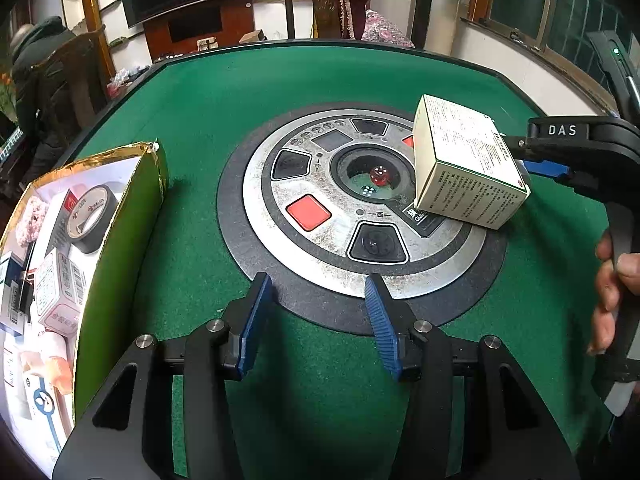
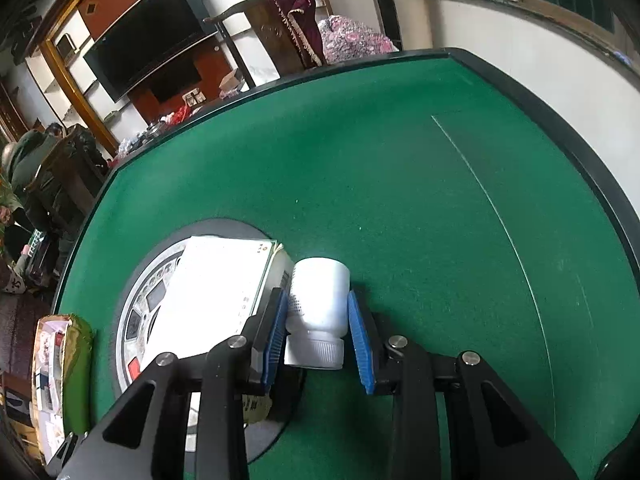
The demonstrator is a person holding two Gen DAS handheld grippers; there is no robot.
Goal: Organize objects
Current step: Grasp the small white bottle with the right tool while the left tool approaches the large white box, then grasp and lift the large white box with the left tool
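Note:
A white printed carton (image 1: 468, 164) stands on the edge of the round metal dice console (image 1: 320, 216) in the middle of the green table. In the right wrist view the carton (image 2: 216, 292) is just left of my right gripper (image 2: 320, 312), whose blue pads bracket a white plastic bottle (image 2: 318, 300) lying on the felt with its cap toward the camera. The pads touch or nearly touch its sides. My left gripper (image 1: 318, 300) is open and empty, hovering over the console's near rim. The bottle is hidden behind the carton in the left wrist view.
A gold-edged green box (image 1: 116, 264) at the left holds a tape roll (image 1: 90, 212), small cartons and other items; it also shows in the right wrist view (image 2: 76, 364). The table has a raised black rim (image 2: 560, 128). Chairs and a TV stand beyond.

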